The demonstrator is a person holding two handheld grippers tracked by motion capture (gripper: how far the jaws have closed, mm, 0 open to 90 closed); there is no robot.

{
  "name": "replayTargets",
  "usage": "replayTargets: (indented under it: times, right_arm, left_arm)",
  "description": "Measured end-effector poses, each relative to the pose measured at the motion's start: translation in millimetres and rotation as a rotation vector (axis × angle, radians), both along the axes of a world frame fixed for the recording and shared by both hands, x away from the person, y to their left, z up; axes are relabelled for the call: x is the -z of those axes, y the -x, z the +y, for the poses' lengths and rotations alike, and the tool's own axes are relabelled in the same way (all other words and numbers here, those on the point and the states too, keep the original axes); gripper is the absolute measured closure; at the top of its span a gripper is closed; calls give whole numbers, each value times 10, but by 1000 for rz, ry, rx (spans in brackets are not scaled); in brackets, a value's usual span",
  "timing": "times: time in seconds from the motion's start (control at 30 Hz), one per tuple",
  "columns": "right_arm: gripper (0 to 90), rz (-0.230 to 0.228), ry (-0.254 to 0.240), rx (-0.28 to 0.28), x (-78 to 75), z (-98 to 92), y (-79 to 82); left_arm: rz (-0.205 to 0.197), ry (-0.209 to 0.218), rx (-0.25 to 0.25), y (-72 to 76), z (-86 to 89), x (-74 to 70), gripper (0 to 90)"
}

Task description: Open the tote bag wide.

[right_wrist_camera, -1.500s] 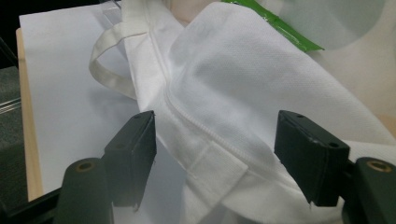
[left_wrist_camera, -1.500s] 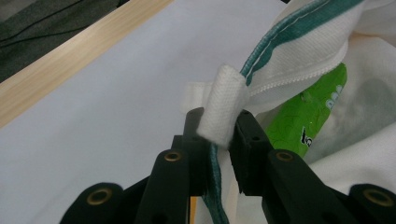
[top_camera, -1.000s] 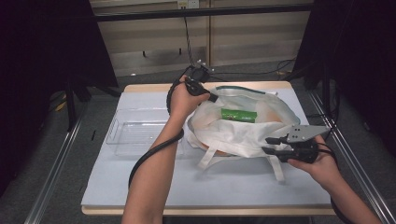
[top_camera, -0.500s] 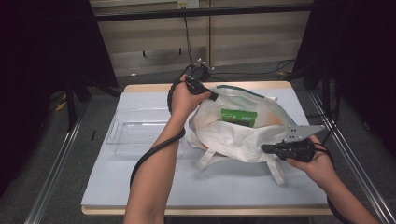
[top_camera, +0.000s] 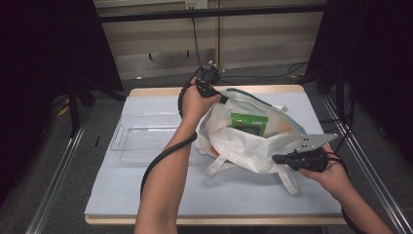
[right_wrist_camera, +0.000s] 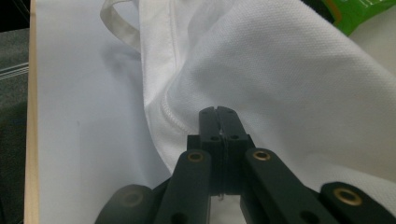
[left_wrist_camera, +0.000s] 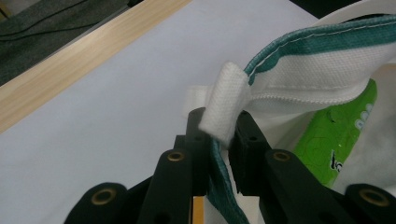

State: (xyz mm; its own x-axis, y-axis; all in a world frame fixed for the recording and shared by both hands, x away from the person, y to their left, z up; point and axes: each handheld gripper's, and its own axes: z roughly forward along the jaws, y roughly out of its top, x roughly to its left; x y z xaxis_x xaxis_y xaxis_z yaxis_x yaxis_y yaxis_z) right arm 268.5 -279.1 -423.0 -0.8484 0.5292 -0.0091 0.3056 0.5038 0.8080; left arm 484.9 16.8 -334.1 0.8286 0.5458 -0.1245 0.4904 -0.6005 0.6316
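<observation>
Now my left gripper [left_wrist_camera: 219, 135] clamps the bag [top_camera: 253, 144] by its far green-trimmed rim while my right gripper [right_wrist_camera: 219, 114], just closed, pinches its near white cloth, the bag sitting mid-table right of the tray [top_camera: 141, 141].

No word, brand or number can be read anywhere. The green packet [top_camera: 249, 124] inside the white bag [top_camera: 253, 146] carries print: in the high view a dark patch sits on its face, too small to make out. In the left gripper view the same green packet [left_wrist_camera: 348, 135] shows pale rounded marks near its upper edge and a dark mark lower down, cut off and blurred, so no letters can be told.
</observation>
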Motion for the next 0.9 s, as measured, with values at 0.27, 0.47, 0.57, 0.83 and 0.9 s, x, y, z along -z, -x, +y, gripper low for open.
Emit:
replayTargets:
  times: [0.27,0.47,0.57,0.83,0.9]
  right_arm:
    - [900,15,2,-17,43,11,25]
    - [900,22,2,-29,89,-2,36]
    - [900,30,-4,-26,110,-8,36]
    - [899,34,-16,-24,141,-16,31]
    - [899,32,-14,-25,145,-17,32]
  left_arm:
    - [4,-13,-13,-35,-39,71,790]
    - [11,-30,-9,-67,-69,142,790]
    - [25,-33,-10,-76,-80,185,790]
    - [50,-47,-8,-89,-92,285,791]
    - [51,-53,2,-95,-91,297,791]
